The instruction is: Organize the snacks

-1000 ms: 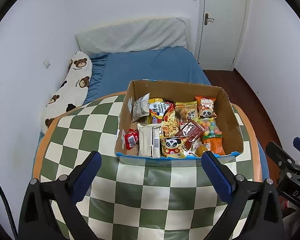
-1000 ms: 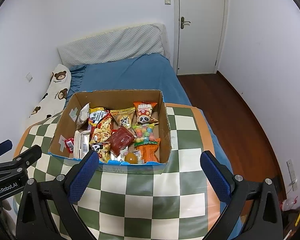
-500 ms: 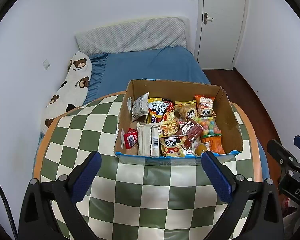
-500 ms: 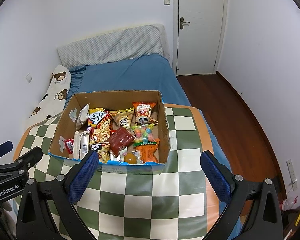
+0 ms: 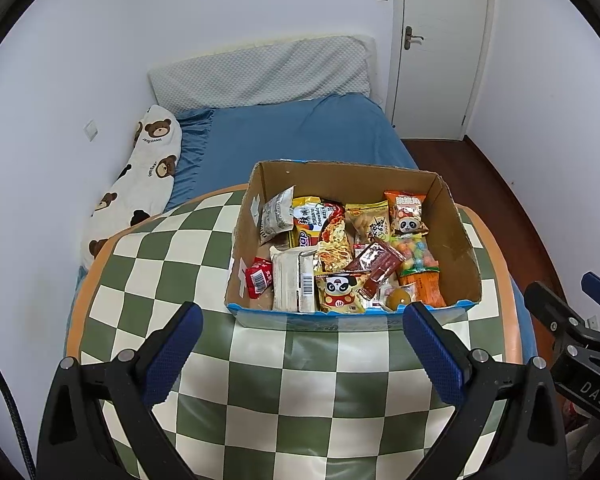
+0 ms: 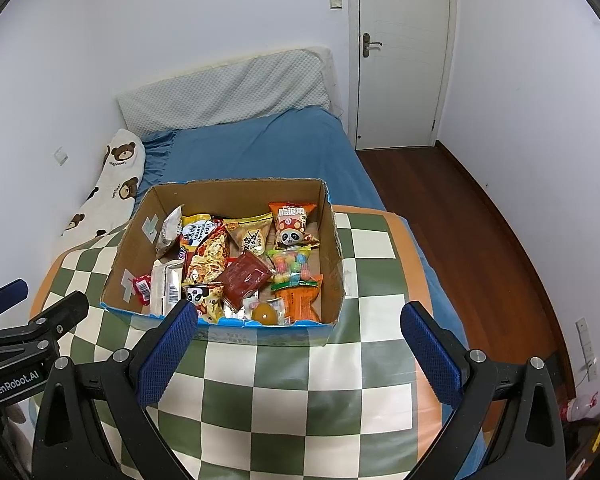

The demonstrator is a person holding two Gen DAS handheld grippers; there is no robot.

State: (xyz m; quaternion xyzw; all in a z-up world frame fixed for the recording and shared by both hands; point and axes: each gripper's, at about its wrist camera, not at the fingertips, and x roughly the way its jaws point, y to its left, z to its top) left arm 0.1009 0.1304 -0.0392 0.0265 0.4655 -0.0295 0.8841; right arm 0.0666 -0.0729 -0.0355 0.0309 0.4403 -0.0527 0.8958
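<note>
An open cardboard box [image 5: 456, 240] [image 6: 332, 256] stands on the green-and-cream checked table [image 5: 300, 392] [image 6: 284, 392], filled with several snack packets. Among them are a panda packet [image 5: 408, 216] [image 6: 294, 224], a dark red sachet [image 5: 378, 264] [image 6: 246, 276], a white wrapped bar [image 5: 294, 280] [image 6: 166, 286] and a small red packet [image 5: 259, 279] [image 6: 142, 286]. My left gripper [image 5: 302, 328] hovers open just short of the box's near wall, holding nothing. My right gripper [image 6: 300, 328] is open too, at the same near wall, with nothing between its fingers.
Behind the table lies a bed with a blue sheet [image 5: 300, 140] [image 6: 256, 152], a bear-print pillow [image 5: 140, 184] and a grey headboard cushion [image 5: 260, 76]. A white door [image 6: 400, 52] and wooden floor [image 6: 460, 220] are to the right. Each gripper shows at the other view's edge.
Both grippers have drifted slightly back and up from the box. The snacks and the box have not moved, and both grippers stay open.
</note>
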